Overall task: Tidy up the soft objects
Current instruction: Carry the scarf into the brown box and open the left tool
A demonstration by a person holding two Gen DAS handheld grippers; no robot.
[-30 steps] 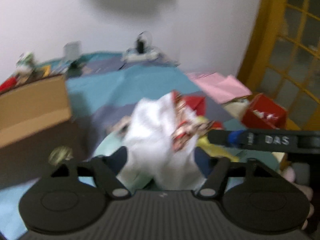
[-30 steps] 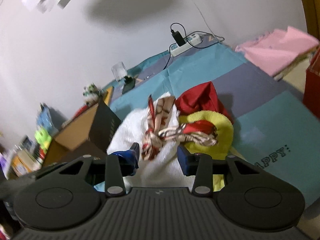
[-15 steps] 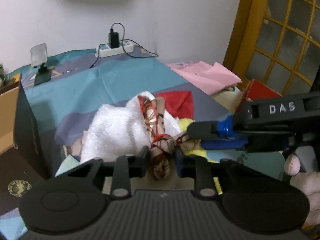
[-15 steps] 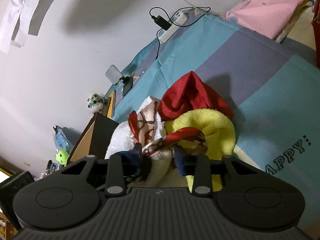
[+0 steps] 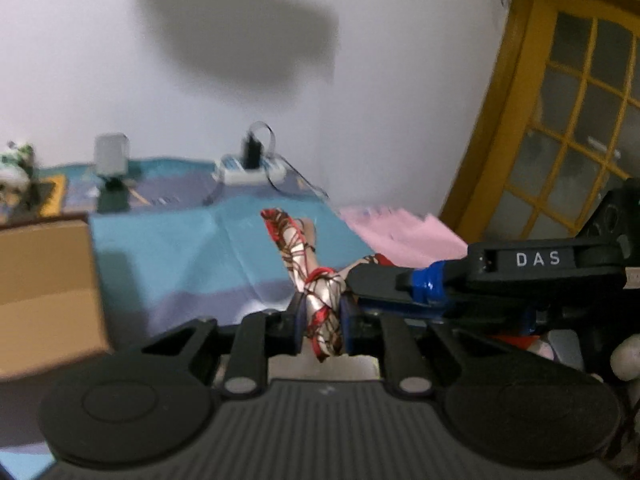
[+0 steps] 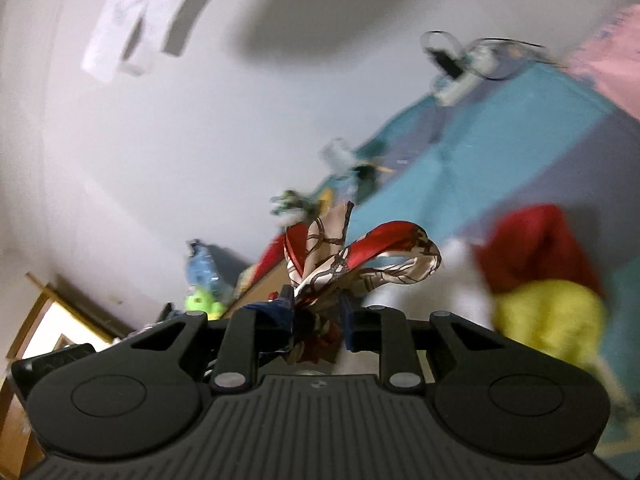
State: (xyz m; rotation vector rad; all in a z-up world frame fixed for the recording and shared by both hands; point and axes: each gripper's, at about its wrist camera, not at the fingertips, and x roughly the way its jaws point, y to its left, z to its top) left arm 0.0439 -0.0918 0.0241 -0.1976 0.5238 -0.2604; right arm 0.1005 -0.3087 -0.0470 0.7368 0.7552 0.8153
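Note:
A red and cream patterned scarf (image 5: 310, 268) is knotted and held up off the mat by both grippers. My left gripper (image 5: 322, 322) is shut on the scarf near its knot. My right gripper (image 6: 318, 318) is shut on the same scarf (image 6: 360, 264), whose loop sticks up ahead of the fingers. The right gripper's body (image 5: 500, 276) reaches in from the right in the left wrist view. A red cloth (image 6: 536, 244), a yellow towel (image 6: 552, 316) and a white towel (image 6: 460, 280) lie on the mat below, blurred.
A teal and purple floor mat (image 5: 180, 248) covers the floor. A cardboard box (image 5: 44, 292) stands at the left. A pink cloth (image 5: 400, 232) lies by the yellow door (image 5: 560, 120). A power strip (image 5: 248, 172) and a small mirror stand (image 5: 112, 172) sit by the wall.
Both grippers have lifted the scarf up off the towel pile; the white towel dropped out of the left view. The left gripper closed on the scarf a second ago.

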